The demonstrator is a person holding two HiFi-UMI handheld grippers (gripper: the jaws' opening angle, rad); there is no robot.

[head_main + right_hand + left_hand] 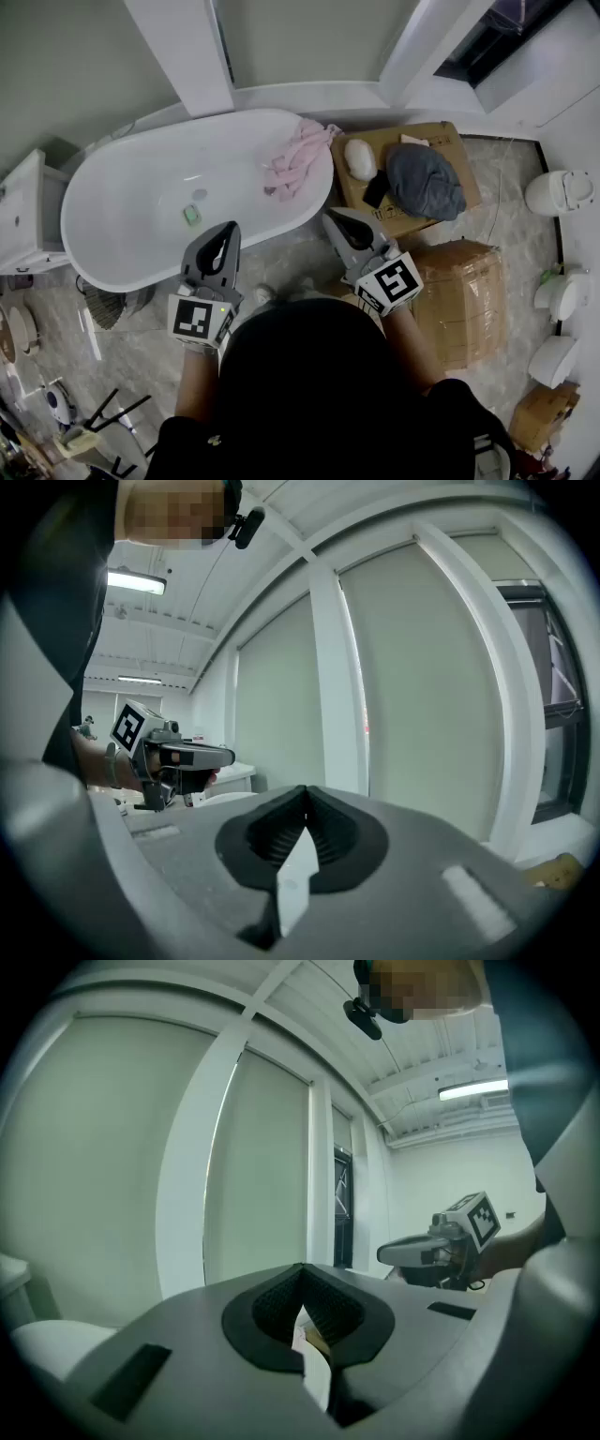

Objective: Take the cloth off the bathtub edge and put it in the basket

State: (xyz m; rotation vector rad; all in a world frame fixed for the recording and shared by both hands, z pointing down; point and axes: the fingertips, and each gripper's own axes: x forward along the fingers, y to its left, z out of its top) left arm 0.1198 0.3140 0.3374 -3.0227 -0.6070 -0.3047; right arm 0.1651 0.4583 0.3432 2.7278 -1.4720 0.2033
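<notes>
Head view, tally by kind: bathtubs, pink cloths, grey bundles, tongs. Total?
Bathtub: 1
Pink cloth, draped on the tub edge: 1
Grey bundle, on the cardboard box: 1
Tongs: 2, left tongs and right tongs
Total: 5

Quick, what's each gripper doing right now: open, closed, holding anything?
Left gripper: closed, nothing between its jaws.
Right gripper: closed, nothing between its jaws.

Grey left gripper (231, 228), right gripper (329, 215) (black-and-white marker cubes (200, 319)), black top (309, 375)
</notes>
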